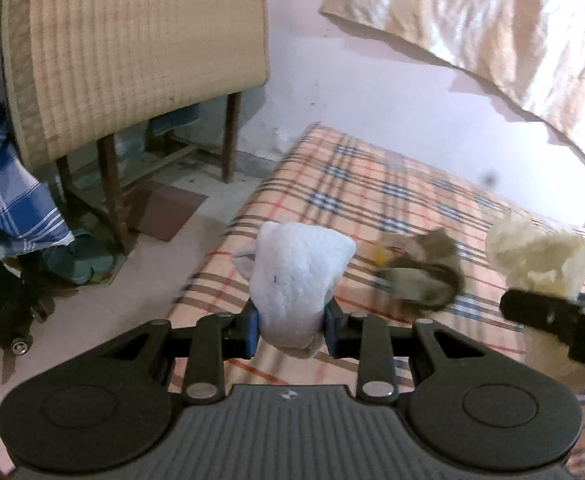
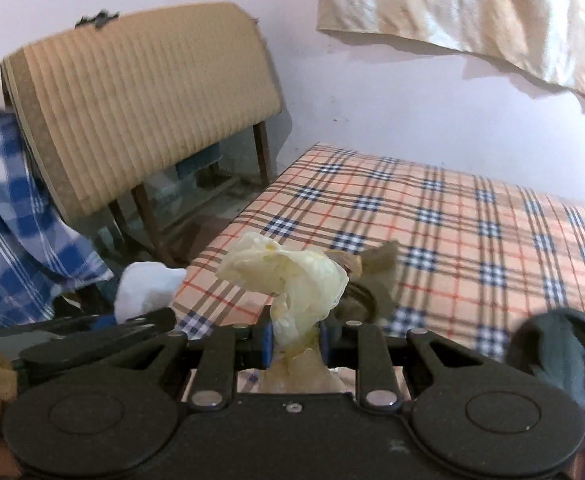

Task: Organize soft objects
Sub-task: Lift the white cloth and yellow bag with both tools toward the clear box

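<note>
Carry step, I'd judge: left gripper [image 1: 292, 330] clamped on a white sock [image 1: 298, 280] at frame center, right gripper [image 2: 292, 340] pinching a crumpled cream cloth [image 2: 292, 276], both lifted over the plaid mattress [image 2: 452, 240]. A brown sock [image 1: 424, 276] lies on it, center-right of left view. Next: find a drop spot & let go gently so they don't unroll.

The left gripper [image 1: 292, 326] points forward and downward, its blue pads [image 1: 252, 330] clamped on a white fleecy cloth [image 1: 298, 280]. At its 3 o'clock, the right gripper [image 2: 292, 340] pinches a crumpled cream cloth [image 2: 292, 276].
</note>
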The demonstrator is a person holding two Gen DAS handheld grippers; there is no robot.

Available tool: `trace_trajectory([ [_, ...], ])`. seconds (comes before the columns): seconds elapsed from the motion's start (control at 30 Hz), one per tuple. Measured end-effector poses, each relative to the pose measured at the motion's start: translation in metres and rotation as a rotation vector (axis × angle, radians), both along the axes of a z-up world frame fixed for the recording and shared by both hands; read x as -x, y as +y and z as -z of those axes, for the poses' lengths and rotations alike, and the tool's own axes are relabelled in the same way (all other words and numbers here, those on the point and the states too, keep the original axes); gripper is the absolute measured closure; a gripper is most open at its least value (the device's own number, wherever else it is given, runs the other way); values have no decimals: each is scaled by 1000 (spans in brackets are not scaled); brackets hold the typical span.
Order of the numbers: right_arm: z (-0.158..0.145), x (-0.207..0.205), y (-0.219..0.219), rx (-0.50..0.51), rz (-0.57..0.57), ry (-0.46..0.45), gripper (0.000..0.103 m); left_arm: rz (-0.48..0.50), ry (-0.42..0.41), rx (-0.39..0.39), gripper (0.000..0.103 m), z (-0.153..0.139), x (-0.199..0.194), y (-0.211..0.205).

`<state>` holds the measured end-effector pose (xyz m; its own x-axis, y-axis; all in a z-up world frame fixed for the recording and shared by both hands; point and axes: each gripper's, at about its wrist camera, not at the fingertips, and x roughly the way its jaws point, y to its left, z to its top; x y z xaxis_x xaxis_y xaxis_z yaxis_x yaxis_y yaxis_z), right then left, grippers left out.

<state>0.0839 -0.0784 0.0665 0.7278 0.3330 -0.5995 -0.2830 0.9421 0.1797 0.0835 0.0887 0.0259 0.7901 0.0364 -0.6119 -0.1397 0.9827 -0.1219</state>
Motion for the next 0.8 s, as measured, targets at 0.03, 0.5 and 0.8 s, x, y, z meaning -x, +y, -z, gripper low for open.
trace_trajectory([
  [0.03, -2, 7, -6, -2, 10, 2, 76, 13, -4, -1, 70, -4, 5, -5],
  [0.5, -25, 60, -65, -40, 113, -40, 76, 90, -26, -25, 70, -39, 36, -55],
  [0.8, -34, 73, -81, -49, 131, -57, 76, 123, -34, -60, 70, -50, 43, -79],
])
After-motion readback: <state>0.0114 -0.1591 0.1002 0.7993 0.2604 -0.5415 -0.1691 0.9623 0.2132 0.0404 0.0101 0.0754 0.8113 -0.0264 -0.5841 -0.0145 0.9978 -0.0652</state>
